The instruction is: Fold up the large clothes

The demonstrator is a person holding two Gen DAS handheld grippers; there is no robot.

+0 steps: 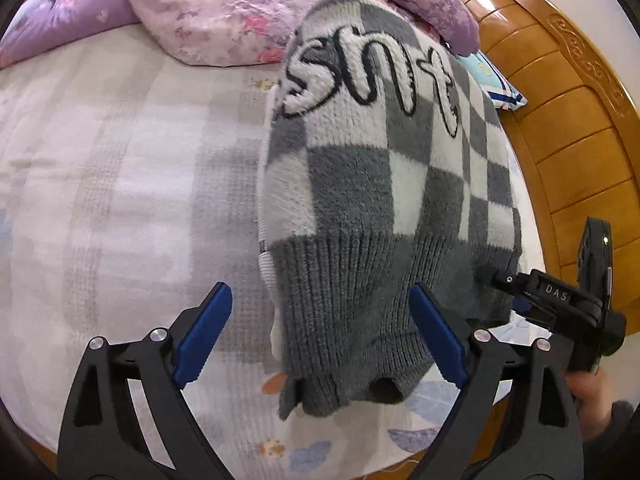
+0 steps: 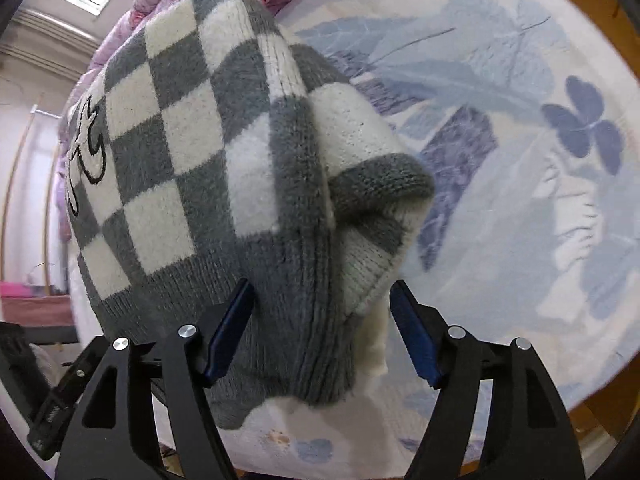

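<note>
A grey and white checkered knit sweater point(image 1: 384, 184) with white script lettering lies folded on the bed, its grey ribbed hem toward me. My left gripper point(image 1: 320, 332) is open, its blue pads either side of the hem's left part. My right gripper point(image 2: 320, 332) is open too, its blue pads either side of the hem's right corner point(image 2: 304, 320), where a folded sleeve cuff point(image 2: 380, 184) lies. In the left wrist view the right gripper point(image 1: 560, 304) shows at the sweater's right corner.
The bed sheet point(image 1: 120, 184) is pale with checks and blue flower prints point(image 2: 580, 128). A pink and purple quilt point(image 1: 224, 12) is heaped at the far end. A wooden headboard point(image 1: 576, 128) runs along the right. A small blue-edged pillow point(image 1: 496, 80) lies beside it.
</note>
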